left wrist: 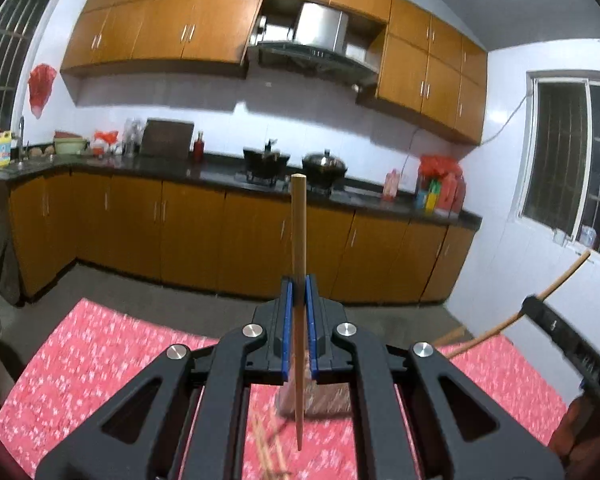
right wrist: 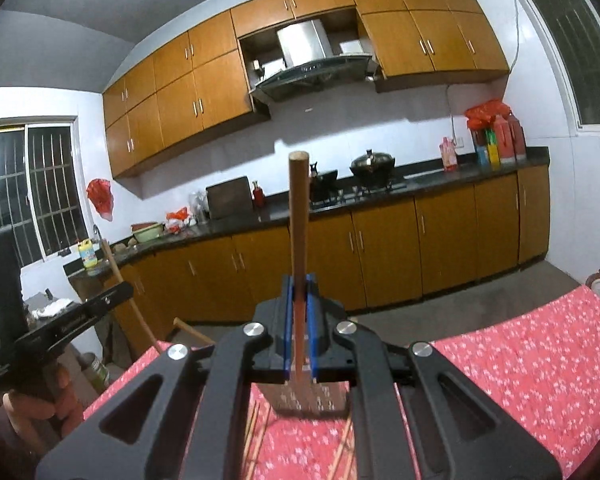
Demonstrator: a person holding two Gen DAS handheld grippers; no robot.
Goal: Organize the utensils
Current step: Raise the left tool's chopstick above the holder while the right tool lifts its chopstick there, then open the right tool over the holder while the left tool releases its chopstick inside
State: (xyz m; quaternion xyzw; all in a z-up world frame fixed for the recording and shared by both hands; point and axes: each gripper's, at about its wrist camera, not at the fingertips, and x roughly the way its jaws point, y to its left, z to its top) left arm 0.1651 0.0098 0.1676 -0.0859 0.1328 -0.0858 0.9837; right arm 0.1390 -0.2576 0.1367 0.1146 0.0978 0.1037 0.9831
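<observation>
Chopsticks [left wrist: 299, 240] clamped upright, holder [right wrist: 310, 400] w/ others below.

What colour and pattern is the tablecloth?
Red-pink with small white flowers; the tablecloth shows best in the right wrist view.

1. Indoor artificial light from above; the windows [left wrist: 572, 160] are dark.
2. The wall cabinets [right wrist: 204, 96] cast a hard shadow on the white tiles.
3. Fisheye bending curves straight lines, with black vignette corners.
4. The red patterned tablecloth [left wrist: 100, 360] and chopsticks on it are motion-blurred.
5. Colours look slightly noisy and dim.
</observation>
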